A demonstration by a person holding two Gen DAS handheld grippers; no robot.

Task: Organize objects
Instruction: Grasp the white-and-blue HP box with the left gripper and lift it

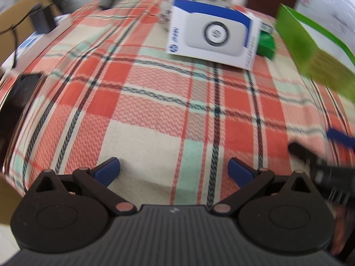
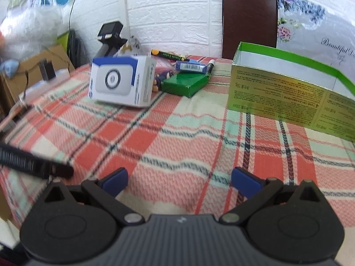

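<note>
A white and blue box (image 1: 213,36) (image 2: 121,81) stands on the plaid tablecloth (image 1: 155,110) at the far side. Beside it lie a small green box (image 2: 185,83) (image 1: 266,43), a blue packet (image 2: 192,66) and a black marker (image 2: 167,55). An open green and gold box (image 2: 288,88) (image 1: 315,53) stands at the right. My left gripper (image 1: 174,169) is open and empty above the near cloth. My right gripper (image 2: 179,180) is open and empty too. The right gripper's finger (image 1: 339,138) shows at the right of the left wrist view.
A brown chair back (image 2: 249,20) stands behind the table against a white brick wall. A black device on a stand (image 2: 111,33) and a cardboard box (image 2: 33,71) are at the far left. A dark flat object (image 1: 20,97) lies at the table's left edge.
</note>
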